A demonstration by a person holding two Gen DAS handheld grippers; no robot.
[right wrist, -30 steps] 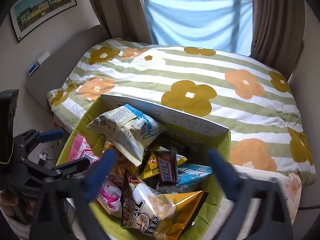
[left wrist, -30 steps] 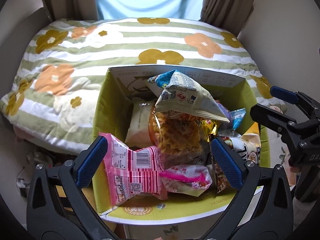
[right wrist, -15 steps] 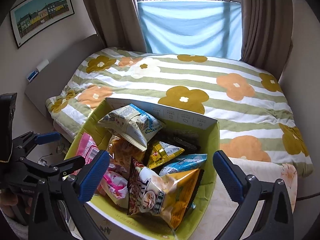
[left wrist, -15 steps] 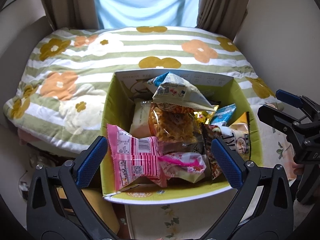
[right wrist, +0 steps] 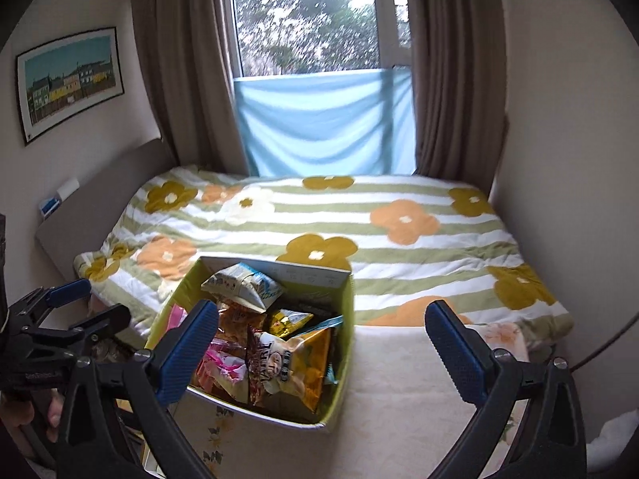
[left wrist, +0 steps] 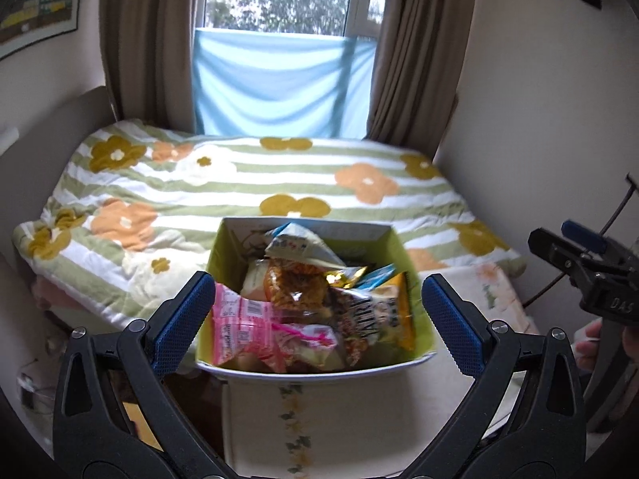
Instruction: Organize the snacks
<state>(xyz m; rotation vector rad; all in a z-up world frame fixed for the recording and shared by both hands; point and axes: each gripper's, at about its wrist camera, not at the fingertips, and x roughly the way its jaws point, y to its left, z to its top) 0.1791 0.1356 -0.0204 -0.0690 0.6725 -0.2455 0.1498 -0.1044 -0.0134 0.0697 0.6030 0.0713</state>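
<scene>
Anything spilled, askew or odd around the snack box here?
Nothing spilled. The green cardboard box is overfilled: a white-and-blue packet rides above its rim, and a pink packet pokes over the left wall. Both grippers are open and empty.

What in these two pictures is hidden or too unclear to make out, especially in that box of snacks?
- Bottom of the green box: both views, buried under piled packets.
- Print on the pink packet: left view, blurred and too small.
- Dark items behind the blue-white bag: right view, shadowed by the box wall.
- Left gripper and right gripper: handles cut off by the bottom edge.
- Floor beside the bed: hidden by gripper frames.
</scene>
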